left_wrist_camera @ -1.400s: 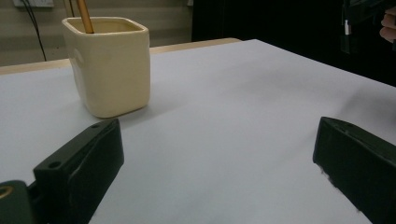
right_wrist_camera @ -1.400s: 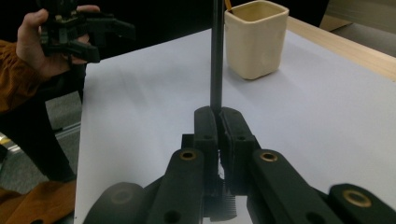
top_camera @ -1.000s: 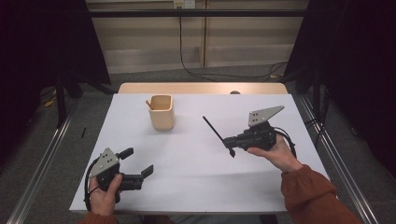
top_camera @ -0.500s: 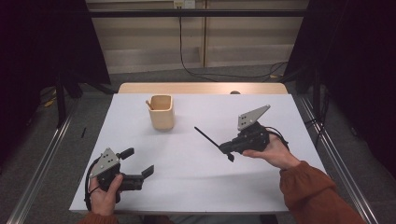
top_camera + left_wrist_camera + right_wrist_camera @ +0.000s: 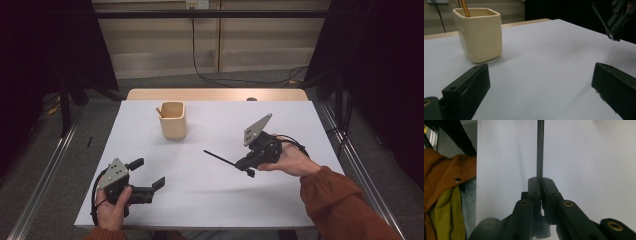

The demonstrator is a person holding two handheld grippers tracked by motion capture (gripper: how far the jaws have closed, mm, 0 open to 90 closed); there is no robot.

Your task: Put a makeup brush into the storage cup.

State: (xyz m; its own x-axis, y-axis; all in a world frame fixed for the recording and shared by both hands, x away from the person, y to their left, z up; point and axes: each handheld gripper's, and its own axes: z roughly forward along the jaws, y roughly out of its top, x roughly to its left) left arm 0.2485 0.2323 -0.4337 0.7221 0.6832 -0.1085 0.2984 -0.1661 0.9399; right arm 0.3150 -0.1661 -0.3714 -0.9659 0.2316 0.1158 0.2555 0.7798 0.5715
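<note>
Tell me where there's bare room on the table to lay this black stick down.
Widest bare patch: the white table between the left tongs and the right tongs holding the black stick. Also free right of the cream cup. Nowhere is crowded.

— What does the work surface look like?
— A rectangular table covered in white sheeting (image 5: 210, 200), with a pale wooden edge strip (image 5: 215, 94) along its far side.

— And behind it?
— A beige panelled wall (image 5: 165, 45), a black cable (image 5: 200, 75) trailing down onto grey carpeted floor (image 5: 45, 165). Dark black curtains (image 5: 45, 45) hang on both sides; metal floor rails (image 5: 45, 185) flank the table.
</note>
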